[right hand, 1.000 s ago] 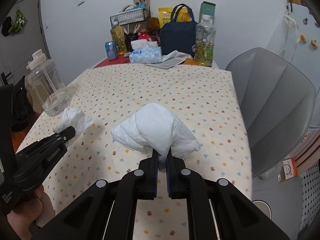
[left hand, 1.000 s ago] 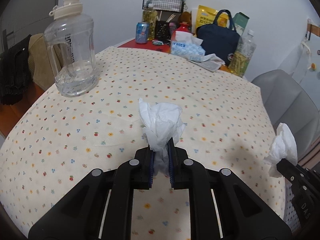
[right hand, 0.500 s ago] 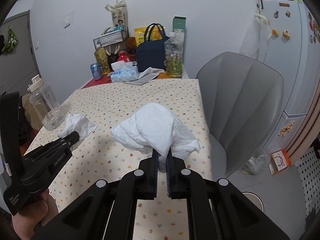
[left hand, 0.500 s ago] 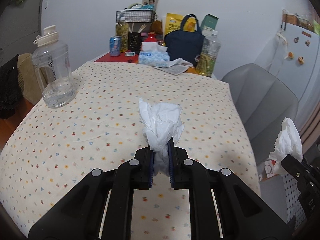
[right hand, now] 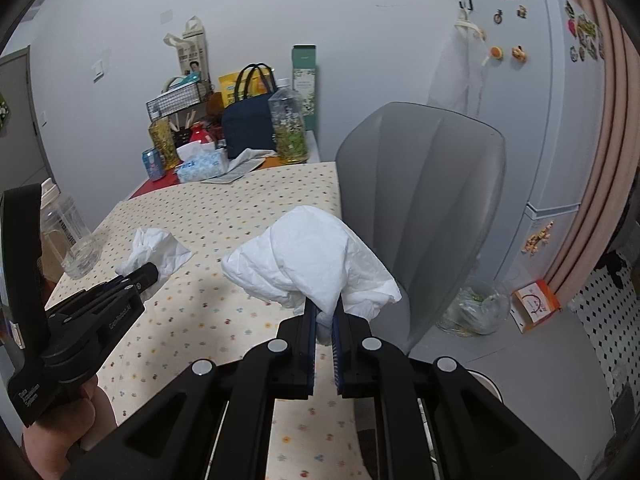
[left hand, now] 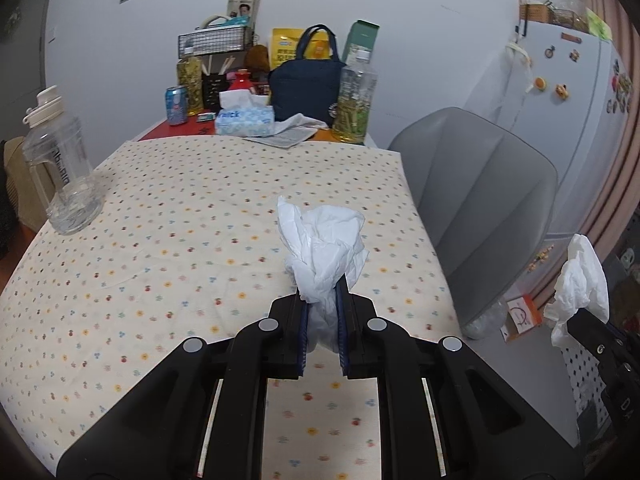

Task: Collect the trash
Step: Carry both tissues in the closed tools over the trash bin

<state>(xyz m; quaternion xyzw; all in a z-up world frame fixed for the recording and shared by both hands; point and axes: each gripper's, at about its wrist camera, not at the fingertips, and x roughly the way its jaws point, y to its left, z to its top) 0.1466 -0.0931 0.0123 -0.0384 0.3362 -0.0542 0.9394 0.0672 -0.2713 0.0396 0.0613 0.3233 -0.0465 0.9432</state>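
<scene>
Both grippers have swung toward the chair at 2 o'clock; left gripper pinches crumpled tissue, right gripper pinches puffy wad.

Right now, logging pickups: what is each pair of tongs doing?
Left tongs: shut on a crumpled tissue.
Right tongs: shut on a bigger tissue wad.

A spotted tablecloth covers the table, bearing a water jug at its left edge.
</scene>
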